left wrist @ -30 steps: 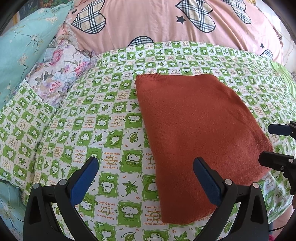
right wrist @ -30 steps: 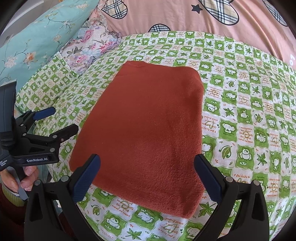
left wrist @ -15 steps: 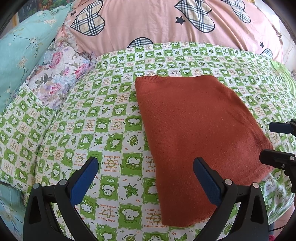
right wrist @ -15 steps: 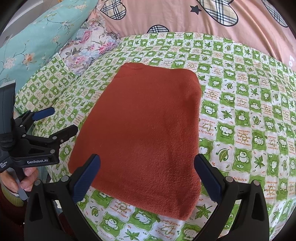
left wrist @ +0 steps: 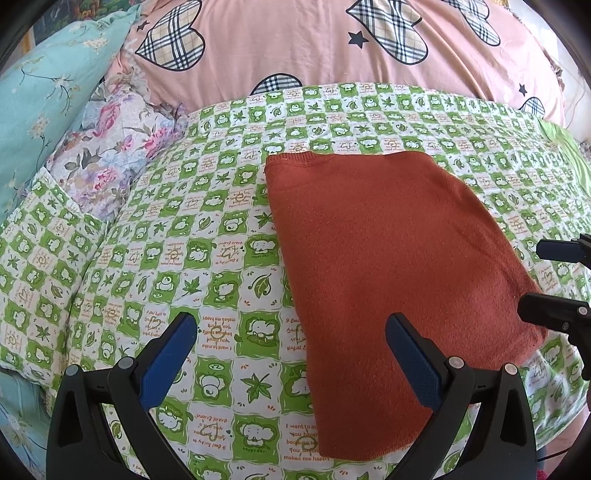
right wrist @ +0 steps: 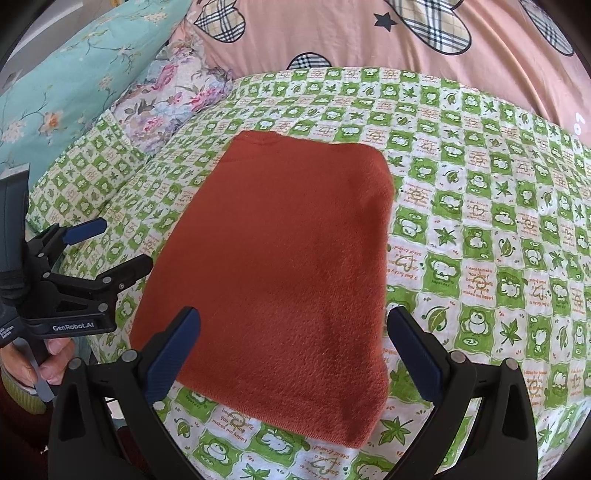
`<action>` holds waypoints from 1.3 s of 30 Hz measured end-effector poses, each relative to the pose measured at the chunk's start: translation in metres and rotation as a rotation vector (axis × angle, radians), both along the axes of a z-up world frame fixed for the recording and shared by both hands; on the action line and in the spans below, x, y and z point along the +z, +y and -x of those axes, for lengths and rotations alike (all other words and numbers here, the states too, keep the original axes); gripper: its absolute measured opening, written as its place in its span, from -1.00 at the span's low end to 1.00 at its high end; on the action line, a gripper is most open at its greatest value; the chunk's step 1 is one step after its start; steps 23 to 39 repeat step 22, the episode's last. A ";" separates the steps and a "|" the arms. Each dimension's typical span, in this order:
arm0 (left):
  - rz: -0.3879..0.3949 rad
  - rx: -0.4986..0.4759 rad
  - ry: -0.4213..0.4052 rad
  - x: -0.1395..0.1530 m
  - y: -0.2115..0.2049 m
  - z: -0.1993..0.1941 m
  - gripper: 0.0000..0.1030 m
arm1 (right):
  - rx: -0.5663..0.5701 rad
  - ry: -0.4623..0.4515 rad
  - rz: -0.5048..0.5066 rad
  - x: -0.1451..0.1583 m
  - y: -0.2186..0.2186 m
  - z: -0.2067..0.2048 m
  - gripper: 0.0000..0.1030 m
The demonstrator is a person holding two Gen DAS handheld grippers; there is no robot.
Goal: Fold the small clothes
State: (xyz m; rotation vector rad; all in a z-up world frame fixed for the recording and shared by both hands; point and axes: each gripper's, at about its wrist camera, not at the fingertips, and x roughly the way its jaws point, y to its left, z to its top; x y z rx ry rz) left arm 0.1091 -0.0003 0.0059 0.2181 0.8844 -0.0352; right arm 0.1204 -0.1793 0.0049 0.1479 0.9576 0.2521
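Observation:
A rust-orange knit garment point(left wrist: 388, 273) point(right wrist: 288, 266) lies folded into a flat rectangle on the green-and-white checked bed sheet point(left wrist: 192, 258) point(right wrist: 498, 229). My left gripper point(left wrist: 291, 347) hovers open over the garment's near left edge, with nothing between its blue pads. My right gripper point(right wrist: 293, 347) is open too, held above the garment's near end, empty. The right gripper's fingertips point(left wrist: 554, 280) show at the right edge of the left wrist view, and the left gripper point(right wrist: 107, 247) shows at the left of the right wrist view, held by a hand point(right wrist: 48, 354).
A pink quilt with plaid hearts point(left wrist: 332, 48) point(right wrist: 406, 33) is heaped along the far side. A floral pillow point(left wrist: 110, 147) point(right wrist: 173, 92) and a turquoise pillow point(left wrist: 40, 92) point(right wrist: 74, 74) lie at the far left. The bed's near edge runs under the grippers.
Both grippers have drawn back a little toward me, so the garment sits slightly farther off in each view. The garment itself has not moved. Both stay open.

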 end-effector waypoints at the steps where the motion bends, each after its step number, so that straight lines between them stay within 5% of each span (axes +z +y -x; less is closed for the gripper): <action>1: 0.001 0.000 -0.001 0.000 0.000 -0.001 0.99 | -0.008 0.000 0.003 0.000 -0.001 -0.002 0.96; 39: 0.028 0.033 0.010 0.002 0.002 -0.020 0.98 | -0.061 0.008 0.024 0.001 -0.003 -0.011 0.96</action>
